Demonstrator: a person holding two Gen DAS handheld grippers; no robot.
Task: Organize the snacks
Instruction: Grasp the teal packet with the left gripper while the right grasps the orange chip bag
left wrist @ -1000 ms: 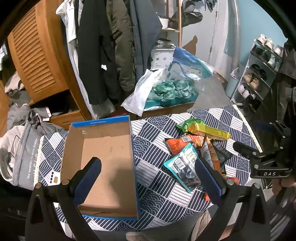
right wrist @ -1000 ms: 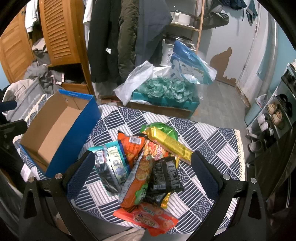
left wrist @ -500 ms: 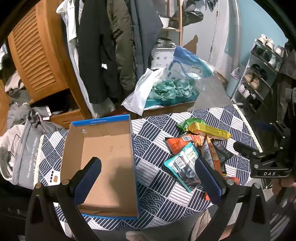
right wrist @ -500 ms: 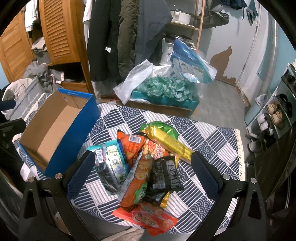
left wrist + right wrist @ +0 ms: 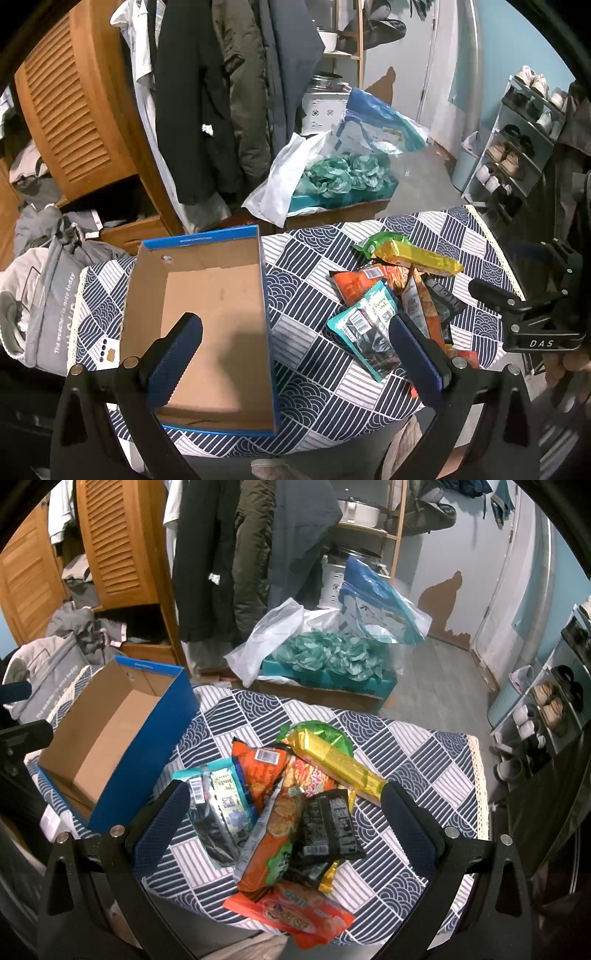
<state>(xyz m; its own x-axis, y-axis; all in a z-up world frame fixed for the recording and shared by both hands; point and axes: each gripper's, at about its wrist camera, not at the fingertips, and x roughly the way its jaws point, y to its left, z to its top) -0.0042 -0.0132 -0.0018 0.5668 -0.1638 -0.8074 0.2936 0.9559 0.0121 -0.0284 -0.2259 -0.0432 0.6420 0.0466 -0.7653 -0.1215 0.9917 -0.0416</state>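
Note:
An empty blue cardboard box (image 5: 207,325) (image 5: 110,738) stands open on the left of a round table with a navy patterned cloth (image 5: 306,332) (image 5: 424,760). A pile of snack packets lies to its right: a teal packet (image 5: 365,328) (image 5: 221,801), a yellow bar (image 5: 417,256) (image 5: 340,764), orange packets (image 5: 273,834) and a black packet (image 5: 328,827). My left gripper (image 5: 295,358) is open above the box's right wall. My right gripper (image 5: 284,830) is open above the pile, holding nothing; it also shows in the left wrist view (image 5: 517,306).
Coats hang behind the table (image 5: 207,92) next to a wooden louvred wardrobe (image 5: 74,110). A box of teal tissue and plastic bags (image 5: 332,657) sits on the floor beyond. A shoe rack (image 5: 517,147) stands at the right. Grey bags (image 5: 44,295) lie at the left.
Almost nothing. Both views have shifted very slightly; the grippers stay open and no snack has moved.

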